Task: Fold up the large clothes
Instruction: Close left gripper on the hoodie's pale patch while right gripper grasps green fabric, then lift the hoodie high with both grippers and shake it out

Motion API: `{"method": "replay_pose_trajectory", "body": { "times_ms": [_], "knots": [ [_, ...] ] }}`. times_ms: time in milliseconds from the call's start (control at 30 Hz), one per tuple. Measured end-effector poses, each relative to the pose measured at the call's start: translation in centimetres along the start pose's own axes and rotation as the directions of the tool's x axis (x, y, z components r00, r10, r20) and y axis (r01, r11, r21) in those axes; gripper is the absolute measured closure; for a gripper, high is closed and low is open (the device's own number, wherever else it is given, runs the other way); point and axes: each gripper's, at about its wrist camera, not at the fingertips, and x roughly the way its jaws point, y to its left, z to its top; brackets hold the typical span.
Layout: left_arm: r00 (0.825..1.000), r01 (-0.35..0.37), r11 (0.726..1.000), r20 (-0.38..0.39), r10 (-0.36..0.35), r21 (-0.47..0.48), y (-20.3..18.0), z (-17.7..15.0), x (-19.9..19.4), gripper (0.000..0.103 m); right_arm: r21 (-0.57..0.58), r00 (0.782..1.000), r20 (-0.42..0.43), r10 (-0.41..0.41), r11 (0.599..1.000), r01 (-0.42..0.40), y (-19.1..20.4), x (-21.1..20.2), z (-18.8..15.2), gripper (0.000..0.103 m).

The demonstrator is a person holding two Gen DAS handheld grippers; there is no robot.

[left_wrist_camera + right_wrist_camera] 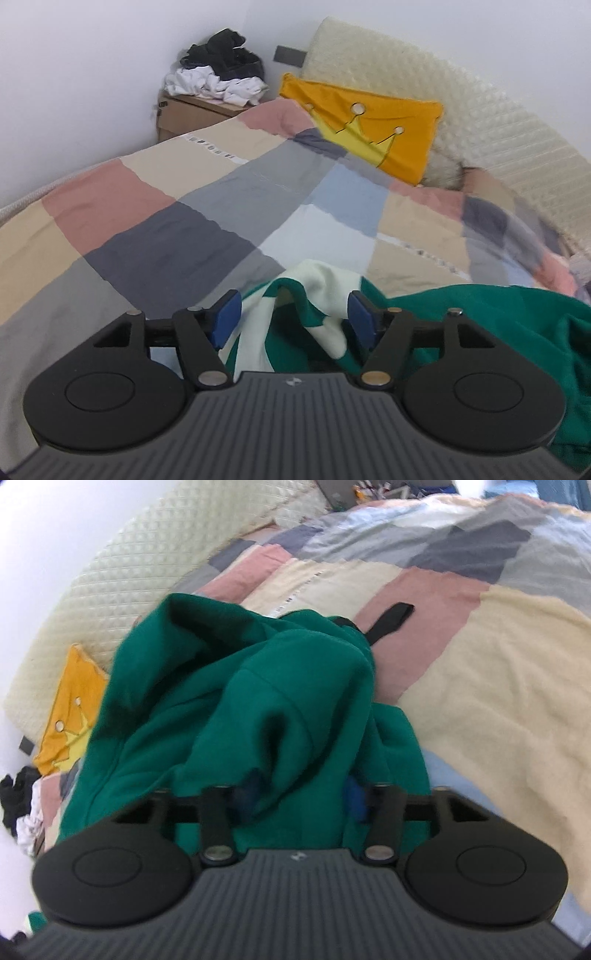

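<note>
A large green garment (229,709) lies bunched on the patchwork bed cover (498,664). Its green-and-cream striped part (317,295) shows in the left wrist view, with plain green cloth (498,325) to the right. My left gripper (293,317) is open; its blue pads (227,314) stand wide on either side of a raised fold of striped cloth without pinching it. My right gripper (299,797) has green cloth bunched between its blue pads (354,797), which stay well apart and are half hidden by the cloth.
An orange pillow with a yellow crown (362,125) leans on the cream quilted headboard (480,110). A cardboard box (184,114) with a heap of clothes (221,66) stands in the corner. A black strap (391,618) lies on the cover beyond the garment.
</note>
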Motion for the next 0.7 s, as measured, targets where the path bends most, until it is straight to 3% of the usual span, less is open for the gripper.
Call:
{"method": "replay_pose_trajectory", "body": {
  "times_ms": [100,200,333,500,700],
  "knots": [
    [0.998,0.053,0.998,0.019,-0.053,-0.018,0.2,-0.4,-2.1,0.033,-0.012,0.999,-0.008,0.034,0.999,-0.035,0.4,-1.5,-0.4,0.088],
    [0.992,0.123,0.992,0.039,-0.121,-0.034,0.4,-0.8,-4.4,0.033,-0.010,0.997,-0.015,0.082,0.997,-0.082,0.4,-3.4,-0.6,0.094],
    [0.981,0.189,0.982,0.046,-0.188,-0.010,-0.5,-1.7,-6.7,0.033,-0.174,0.994,0.010,0.105,0.979,-0.102,2.0,-6.1,-1.1,0.095],
    [0.957,0.291,0.956,-0.009,-0.291,-0.040,-1.9,-3.9,-7.7,0.033,-0.224,0.983,-0.037,0.182,0.957,-0.186,2.9,-7.6,-2.9,0.097],
    [0.928,0.358,0.931,-0.084,-0.363,-0.070,-3.3,-6.6,-7.6,0.033,-0.312,0.949,-0.104,0.296,0.897,-0.314,4.5,-10.2,-6.6,0.097]
  ]
}}
